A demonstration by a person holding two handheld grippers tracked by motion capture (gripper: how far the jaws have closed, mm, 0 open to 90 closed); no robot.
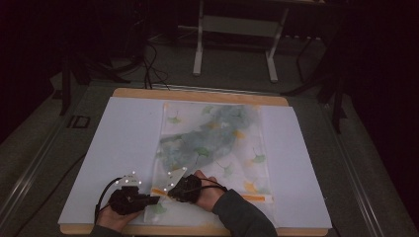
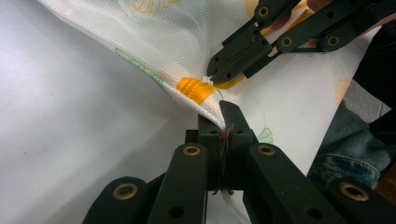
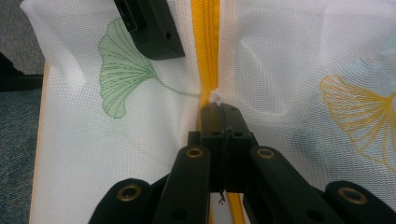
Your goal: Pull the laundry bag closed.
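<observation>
Left gripper (image 2: 227,122): jaws closed, pinching the white mesh of the bag at its near corner, just beside the zipper end.
Right gripper (image 3: 219,103): jaws closed on a small white zipper pull (image 3: 215,96) on the orange zipper (image 3: 205,42).
Between the two: tips close together, the mesh lifted and creased around them.
Mesh bag (image 1: 217,143): white, printed with green and yellow ginkgo leaves, grey-blue contents inside, lying flat on the white board (image 1: 123,143).
Board: on the wooden table (image 1: 197,95).
</observation>
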